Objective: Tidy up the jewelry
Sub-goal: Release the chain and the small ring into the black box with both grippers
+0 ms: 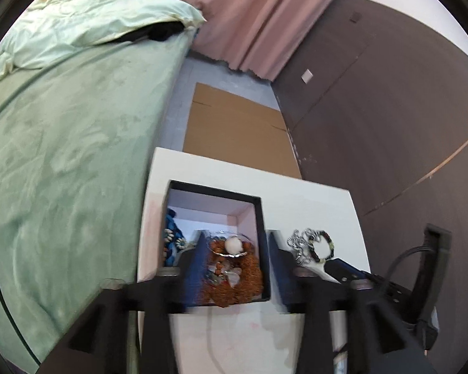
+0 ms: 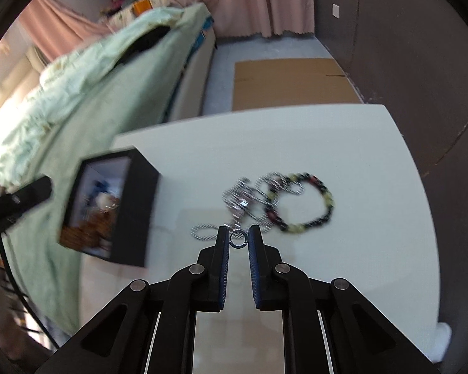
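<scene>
Right wrist: right tool point(image 2: 238, 238) pinching small metal ring point(image 2: 237, 239); left tool point(image 1: 235, 251) spread over black box point(image 1: 262, 215).

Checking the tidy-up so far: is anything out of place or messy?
Yes. A silver chain and a beaded bracelet lie tangled on the white table, outside the black box.
</scene>
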Tool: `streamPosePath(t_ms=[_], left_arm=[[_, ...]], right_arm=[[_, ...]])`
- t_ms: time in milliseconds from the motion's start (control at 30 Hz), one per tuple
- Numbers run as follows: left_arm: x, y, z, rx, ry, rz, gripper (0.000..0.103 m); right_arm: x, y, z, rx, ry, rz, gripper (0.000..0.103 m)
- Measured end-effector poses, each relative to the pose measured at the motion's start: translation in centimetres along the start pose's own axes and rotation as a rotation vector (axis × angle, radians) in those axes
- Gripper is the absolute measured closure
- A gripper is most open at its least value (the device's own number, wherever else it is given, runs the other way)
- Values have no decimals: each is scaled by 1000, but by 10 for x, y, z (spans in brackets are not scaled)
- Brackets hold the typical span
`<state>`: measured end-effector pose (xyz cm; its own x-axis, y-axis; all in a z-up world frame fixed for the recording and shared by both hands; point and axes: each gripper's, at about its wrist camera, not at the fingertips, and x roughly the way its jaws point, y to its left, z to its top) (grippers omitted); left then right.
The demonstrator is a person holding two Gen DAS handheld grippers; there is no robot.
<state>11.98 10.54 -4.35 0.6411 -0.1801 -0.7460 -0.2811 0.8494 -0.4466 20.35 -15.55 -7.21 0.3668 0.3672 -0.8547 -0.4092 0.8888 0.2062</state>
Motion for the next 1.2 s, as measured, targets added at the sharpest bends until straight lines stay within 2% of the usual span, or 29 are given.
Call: streamPosePath(t_ms=[33,100,400,867,900,933,1000,1200], left_arm=[[-4,2,0,-6,-25,8,32],[-11,6,1,-11,-62,18,29],[-20,27,14,-49,-81,36,29],[-26,41,30,-86,-121,25,29],[-26,42,31,-91,-123,25,29],[-26,43,31,-96,-125,26,29],[-26,46,33,-109,-126,22,29],[-26,42,32,-104,-128,12,29]], right_arm=[[2,4,3,2,-10,15,89],[-2,11,6,9,-40,56,89],[6,45,19,20,-82,229,89],[32,92,37,1,-77,351,88],[36,95,38,-5,-58,361,81],[38,95,38,-2,-41,369,62],[38,91,38,16,-57,349,46],[32,63,36,64,-46,303,46]])
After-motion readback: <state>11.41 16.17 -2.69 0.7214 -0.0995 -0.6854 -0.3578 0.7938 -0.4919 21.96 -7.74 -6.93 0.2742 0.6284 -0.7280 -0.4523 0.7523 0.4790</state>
